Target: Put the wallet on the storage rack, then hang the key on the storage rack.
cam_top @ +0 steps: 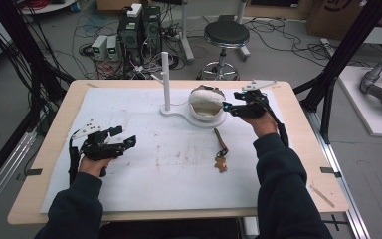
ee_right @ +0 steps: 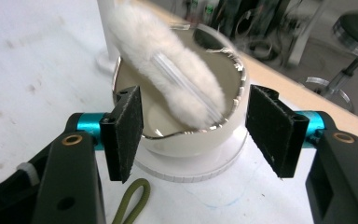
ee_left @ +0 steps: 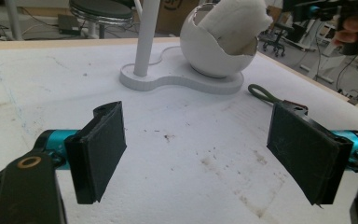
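- The fluffy white pad (ee_right: pixel 168 70) leans in the white bowl (cam_top: pixel 205 107) near the counter's (cam_top: pixel 45 149) far edge, one end sticking out over the rim.
- The right claw (cam_top: pixel 227 107) hovers beside the bowl, jaws apart, gripping nothing.
- The left claw (cam_top: pixel 124 137) waits wide open and empty near the left edge, out of the way.

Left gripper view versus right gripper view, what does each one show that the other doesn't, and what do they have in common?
Left gripper view alone: the left gripper, jaws wide open over bare white mat, the flat foot of the white stand, and the person's other hand farther off.

Right gripper view alone: the right gripper, jaws open on either side of the bowl and not touching it, looking down into it.

Both: the white bowl with the fluffy white piece leaning in it, the white post, and the olive strap loop.
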`<action>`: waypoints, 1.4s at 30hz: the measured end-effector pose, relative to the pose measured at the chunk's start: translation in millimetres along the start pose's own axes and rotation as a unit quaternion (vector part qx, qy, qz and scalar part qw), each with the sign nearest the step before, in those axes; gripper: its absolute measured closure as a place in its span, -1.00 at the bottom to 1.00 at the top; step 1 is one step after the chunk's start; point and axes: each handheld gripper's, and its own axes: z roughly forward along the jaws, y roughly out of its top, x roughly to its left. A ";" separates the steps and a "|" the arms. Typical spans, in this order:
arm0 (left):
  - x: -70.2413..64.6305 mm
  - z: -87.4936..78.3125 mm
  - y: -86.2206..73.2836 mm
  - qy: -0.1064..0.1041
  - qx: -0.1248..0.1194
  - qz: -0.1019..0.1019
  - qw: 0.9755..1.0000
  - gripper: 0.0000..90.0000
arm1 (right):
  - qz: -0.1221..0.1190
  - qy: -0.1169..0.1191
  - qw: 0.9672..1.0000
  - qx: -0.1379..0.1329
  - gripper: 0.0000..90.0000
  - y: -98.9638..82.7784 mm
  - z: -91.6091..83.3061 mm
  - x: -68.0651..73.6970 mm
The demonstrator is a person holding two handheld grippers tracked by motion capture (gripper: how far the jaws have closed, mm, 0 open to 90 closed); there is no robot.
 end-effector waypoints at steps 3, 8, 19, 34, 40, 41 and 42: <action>-0.6 -0.1 2.0 0.000 -0.003 0.011 1.000 -0.55 | 0.013 -0.014 0.999 -0.029 -0.33 -18.6 -20.0 0.6; 0.1 1.3 3.1 -0.002 -0.006 0.006 1.000 -0.56 | 0.041 -0.035 0.998 -0.031 -0.41 -49.3 -42.4 6.2; -3.1 -3.5 3.1 0.011 -0.008 0.015 1.000 -0.55 | 0.072 -0.047 0.996 -0.014 -0.41 -84.7 -55.1 24.8; 2.0 -9.6 0.9 -0.001 -0.020 -0.009 1.000 -0.54 | 0.082 -0.048 0.995 -0.014 -0.45 -97.2 -43.9 42.7; 2.1 -10.4 0.2 0.010 -0.009 -0.008 1.000 -0.55 | 0.080 -0.043 0.996 0.000 -0.44 -97.0 -37.0 46.4; 2.1 -10.6 -0.2 0.010 -0.006 -0.008 1.000 -0.54 | 0.079 -0.043 0.996 0.002 -0.43 -97.3 -36.1 46.6; 1.9 -10.8 -0.6 0.012 -0.003 -0.009 1.000 -0.54 | 0.081 -0.044 0.996 0.002 -0.41 -97.8 -35.1 47.1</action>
